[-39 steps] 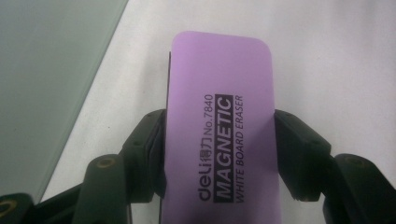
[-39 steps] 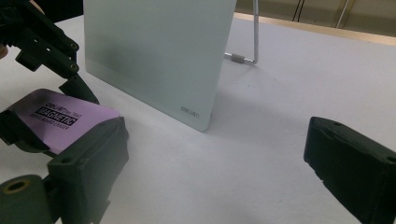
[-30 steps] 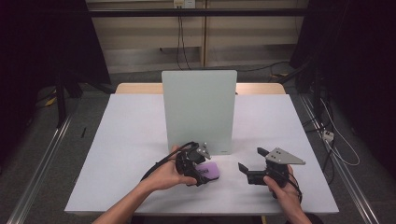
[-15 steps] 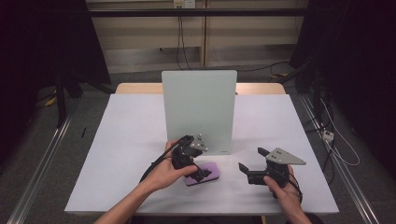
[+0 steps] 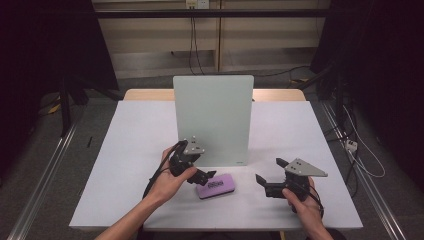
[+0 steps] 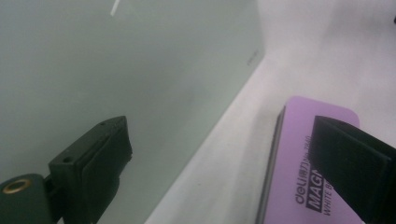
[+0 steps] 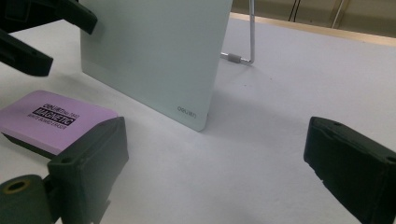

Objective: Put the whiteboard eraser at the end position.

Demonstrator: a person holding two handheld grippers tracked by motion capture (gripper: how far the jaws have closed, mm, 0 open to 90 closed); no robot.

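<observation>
Both grippers [image 5: 210, 175] [image 5: 266, 172] rest low beside the purple eraser [image 5: 216, 185], fingers apart.

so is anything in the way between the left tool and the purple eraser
Nothing visible. The left tool hangs open just above the purple eraser, having just been opening, with nothing between its jaws. The eraser lies flat on the table in front of the upright board.

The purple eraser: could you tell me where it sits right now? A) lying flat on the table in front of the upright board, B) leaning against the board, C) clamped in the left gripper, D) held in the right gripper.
A: the purple eraser lies flat on the table in front of the board, with the left gripper open just beside it.
</observation>
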